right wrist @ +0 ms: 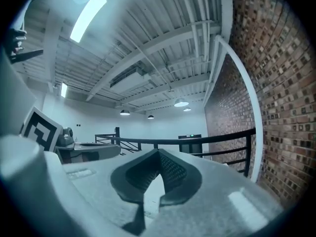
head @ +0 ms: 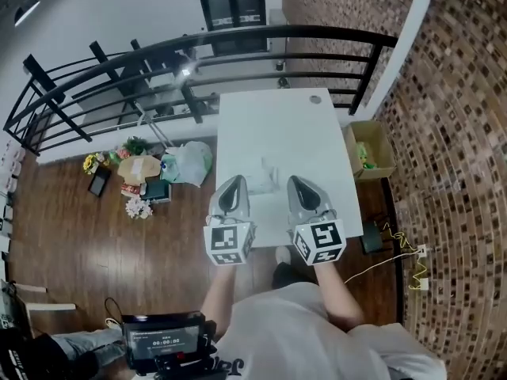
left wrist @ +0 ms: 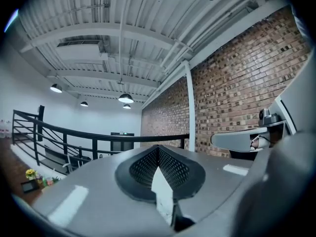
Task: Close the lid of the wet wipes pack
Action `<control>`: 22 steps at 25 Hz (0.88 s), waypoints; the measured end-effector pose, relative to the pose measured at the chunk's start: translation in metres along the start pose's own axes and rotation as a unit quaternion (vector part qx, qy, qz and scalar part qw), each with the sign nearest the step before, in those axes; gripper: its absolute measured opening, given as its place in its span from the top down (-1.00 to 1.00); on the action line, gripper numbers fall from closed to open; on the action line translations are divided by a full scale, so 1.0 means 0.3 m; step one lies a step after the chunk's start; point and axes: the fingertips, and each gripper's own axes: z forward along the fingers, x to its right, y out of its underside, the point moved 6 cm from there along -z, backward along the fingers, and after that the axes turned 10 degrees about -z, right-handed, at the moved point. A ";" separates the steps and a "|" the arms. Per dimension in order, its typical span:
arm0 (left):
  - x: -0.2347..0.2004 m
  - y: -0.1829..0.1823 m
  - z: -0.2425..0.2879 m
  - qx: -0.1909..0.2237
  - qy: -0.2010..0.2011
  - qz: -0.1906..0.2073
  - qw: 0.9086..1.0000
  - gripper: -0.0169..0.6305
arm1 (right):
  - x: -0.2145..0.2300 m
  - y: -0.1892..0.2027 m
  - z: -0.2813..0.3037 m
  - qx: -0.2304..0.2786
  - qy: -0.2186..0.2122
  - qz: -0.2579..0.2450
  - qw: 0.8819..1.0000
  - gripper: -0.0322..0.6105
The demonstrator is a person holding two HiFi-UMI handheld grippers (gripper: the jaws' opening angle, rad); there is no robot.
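A white table (head: 277, 133) stands on a wooden floor (head: 119, 236). A pale pack (head: 265, 176) lies near its front edge, a small round object (head: 315, 99) at its far right corner.

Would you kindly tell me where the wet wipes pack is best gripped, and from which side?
The wet wipes pack lies flat just beyond the left gripper and right gripper. I would pinch its near edge, coming in low from the near side and leaving the top free for closing. Detail on the pack is too faint to read, so this is tentative.
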 end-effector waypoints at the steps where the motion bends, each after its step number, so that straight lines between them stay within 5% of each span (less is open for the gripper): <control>1: 0.002 0.012 0.047 -0.007 -0.002 -0.001 1.000 0.90 | 0.035 0.017 0.035 -0.006 -0.004 0.004 1.000 0.93; 11: -0.045 0.102 0.324 -0.050 -0.050 -0.010 0.997 0.90 | 0.199 0.184 0.320 -0.068 -0.088 0.028 0.993 0.93; 16: -0.114 0.136 0.373 -0.089 -0.064 -0.042 0.993 0.90 | 0.199 0.251 0.416 -0.098 -0.108 0.032 0.989 0.93; 22: -0.183 0.163 0.443 -0.096 -0.064 -0.019 0.993 0.90 | 0.217 0.358 0.491 -0.142 -0.105 0.050 0.983 0.93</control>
